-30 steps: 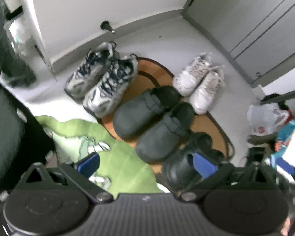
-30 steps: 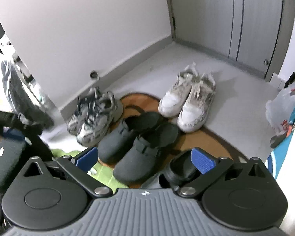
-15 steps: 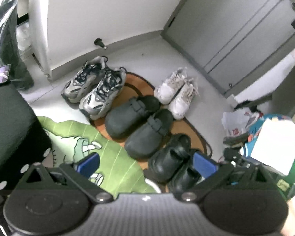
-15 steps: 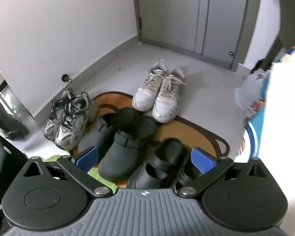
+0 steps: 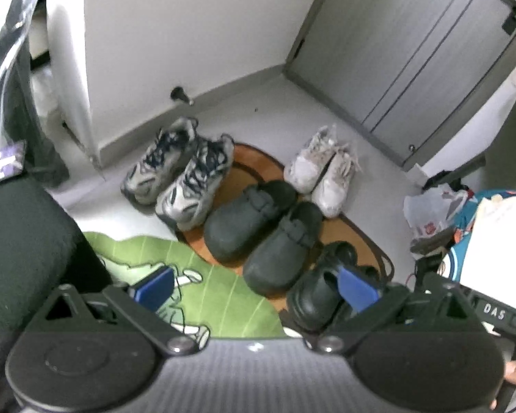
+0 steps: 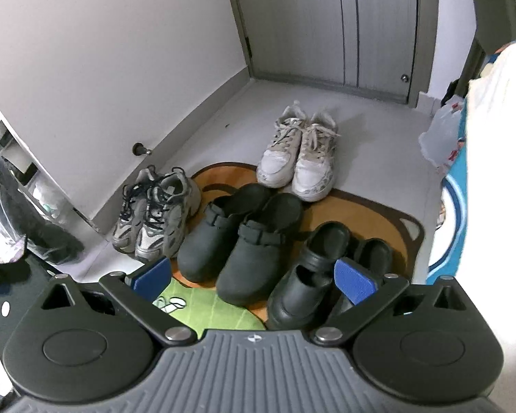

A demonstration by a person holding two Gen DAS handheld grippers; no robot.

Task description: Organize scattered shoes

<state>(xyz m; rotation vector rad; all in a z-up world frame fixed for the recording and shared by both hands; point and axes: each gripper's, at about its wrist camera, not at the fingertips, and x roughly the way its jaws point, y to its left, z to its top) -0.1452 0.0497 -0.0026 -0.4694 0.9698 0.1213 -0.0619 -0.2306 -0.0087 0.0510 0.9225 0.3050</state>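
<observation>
Four pairs of shoes stand side by side around an orange doormat (image 6: 361,206). Grey-and-navy sneakers (image 5: 182,175) (image 6: 154,213) are on the left by the wall. Dark clogs (image 5: 265,230) (image 6: 244,237) lie in the middle. White sneakers (image 5: 323,172) (image 6: 302,151) sit behind them. Shiny black shoes (image 5: 320,289) (image 6: 313,272) are nearest, on the right. My left gripper (image 5: 256,287) is open, held above the floor with nothing between its blue pads. Likewise my right gripper (image 6: 253,277) is open and empty, well above the shoes.
A green patterned mat (image 5: 196,292) (image 6: 203,309) lies in front of the doormat. A doorstop (image 6: 139,149) juts from the white wall. Grey doors (image 6: 361,34) close the far corner. A plastic bag (image 5: 433,210) and blue-white items sit on the right; a dark bulky object (image 5: 20,251) is on the left.
Both grippers have pulled back and up from the shoes, so all four pairs now show. The shoes have not moved and both grippers stayed open.
</observation>
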